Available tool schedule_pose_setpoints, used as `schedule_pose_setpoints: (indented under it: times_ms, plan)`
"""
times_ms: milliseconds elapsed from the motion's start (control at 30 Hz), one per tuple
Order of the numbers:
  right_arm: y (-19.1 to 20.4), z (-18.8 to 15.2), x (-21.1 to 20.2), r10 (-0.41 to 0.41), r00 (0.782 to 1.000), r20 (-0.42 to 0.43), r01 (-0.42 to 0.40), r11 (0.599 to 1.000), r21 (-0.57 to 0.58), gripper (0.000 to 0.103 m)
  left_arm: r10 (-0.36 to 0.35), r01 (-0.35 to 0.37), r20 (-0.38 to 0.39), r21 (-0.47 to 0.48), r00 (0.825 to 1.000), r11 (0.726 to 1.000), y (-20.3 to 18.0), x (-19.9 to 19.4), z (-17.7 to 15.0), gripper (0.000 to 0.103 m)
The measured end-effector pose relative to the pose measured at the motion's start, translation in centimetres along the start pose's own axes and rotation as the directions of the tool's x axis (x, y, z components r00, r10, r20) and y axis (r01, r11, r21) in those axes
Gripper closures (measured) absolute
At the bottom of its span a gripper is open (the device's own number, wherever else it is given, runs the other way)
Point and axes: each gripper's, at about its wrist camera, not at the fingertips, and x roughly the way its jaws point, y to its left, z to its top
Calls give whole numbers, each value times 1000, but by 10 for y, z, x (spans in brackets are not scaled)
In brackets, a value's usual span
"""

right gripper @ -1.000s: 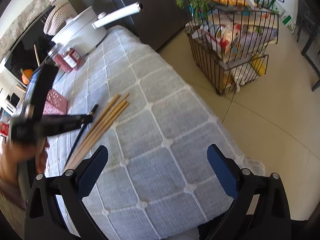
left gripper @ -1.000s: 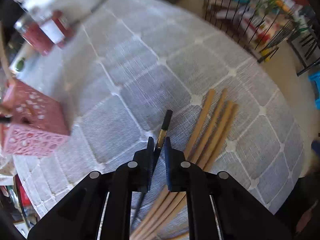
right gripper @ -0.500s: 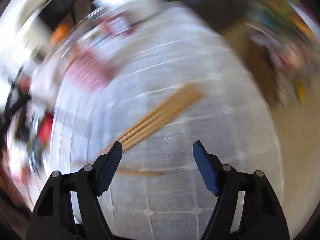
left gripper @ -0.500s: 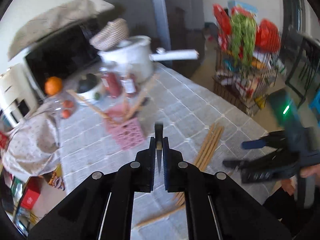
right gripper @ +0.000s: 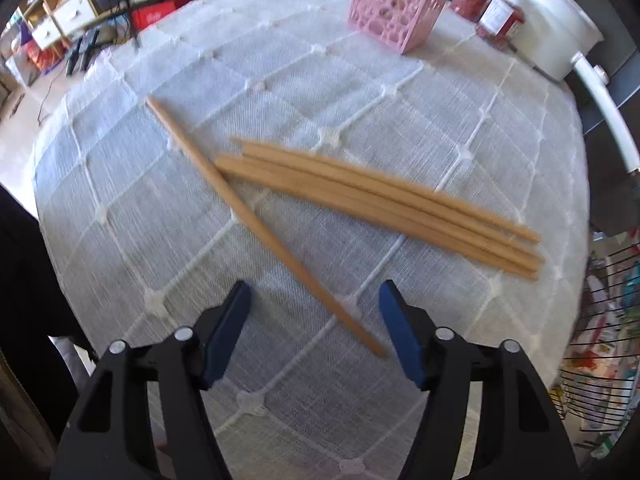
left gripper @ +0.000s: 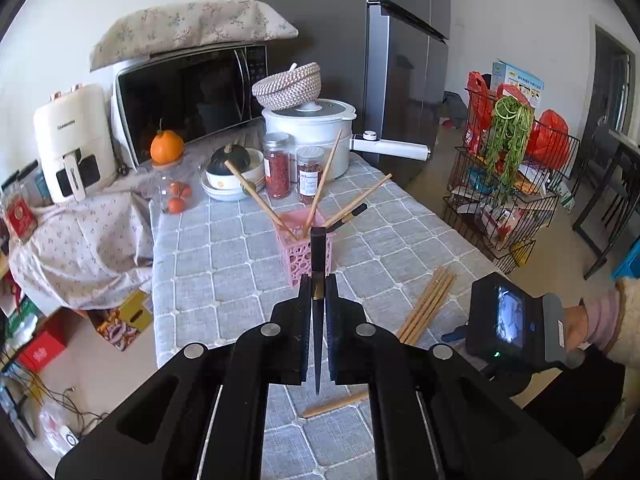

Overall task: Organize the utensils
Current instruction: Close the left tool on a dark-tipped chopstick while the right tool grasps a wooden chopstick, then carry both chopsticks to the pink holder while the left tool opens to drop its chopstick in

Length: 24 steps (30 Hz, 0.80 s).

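Left wrist view gives me the whole kitchen table (left gripper: 224, 264). From the left I count one white air fryer (left gripper: 72, 142), one microwave (left gripper: 188, 92) under a flowered cloth, one orange (left gripper: 167, 146), one stack of bowls (left gripper: 230, 184) with a dark squash on top, two jars (left gripper: 294, 168) of red contents, and one white pot (left gripper: 312, 136) with a woven basket on its lid. In the middle stands the pink holder (left gripper: 308, 252), with three wooden chopsticks and one dark one leaning out of it. My left gripper (left gripper: 318, 292) is pinched tight on a single black chopstick (left gripper: 318, 264), held up in the air with its butt end lined up in front of the holder. To the right, four wooden chopsticks (left gripper: 426, 306) lie bundled on the cloth, one stray chopstick (left gripper: 334, 404) lies nearer me, and a wire rack (left gripper: 508, 200) stands on the floor beyond the table edge.

Only this view shows my right hand (left gripper: 576, 328) and the back of its tool; the holder's contents show clearly here too.

Right wrist view looks steeply down and shows what the other barely catches: the stray one crosses the bundle's tips, and its near end lies between my right gripper (right gripper: 314, 330) fingers. Those jaws have just been narrowing to a middling gap and do not touch it.
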Motion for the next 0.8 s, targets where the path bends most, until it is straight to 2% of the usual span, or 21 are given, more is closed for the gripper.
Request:
schedule_pose_setpoints:
  times_ms: [33, 67, 100, 300, 400, 567, 800]
  plan:
    - [-4, -3, -1, 23, 1000, 15, -23, 999, 23, 42, -3, 3, -2, -7, 1000, 1000, 1, 0, -1, 97]
    - [-6, -5, -3, 28, 999, 28, -29, 999, 22, 52, -5, 5, -5, -13, 1000, 1000, 2, 1, -2, 97]
    - [-7, -8, -5, 33, 999, 40, -34, 999, 19, 67, -6, 6, -7, -21, 1000, 1000, 2, 2, -2, 97]
    - [-10, -12, -14, 1, 998, 60, -5, 998, 63, 97, -9, 9, -8, -46, 1000, 999, 2, 0, -3, 97]
    - [-9, -11, -35, 14, 992, 124, -27, 994, 107, 97, 0, 0, -1, -43, 1000, 999, 1, -6, -2, 97]
    - [-2, -4, -78, 17, 985, 174, -33, 996, 89, 97, 4, -3, 17, -51, 1000, 999, 2, -17, 2, 97]
    - [-5, 10, -142, -21, 951, 309, -17, 993, 119, 97, 4, -1, 47, -64, 999, 998, 2, -28, 10, 97]
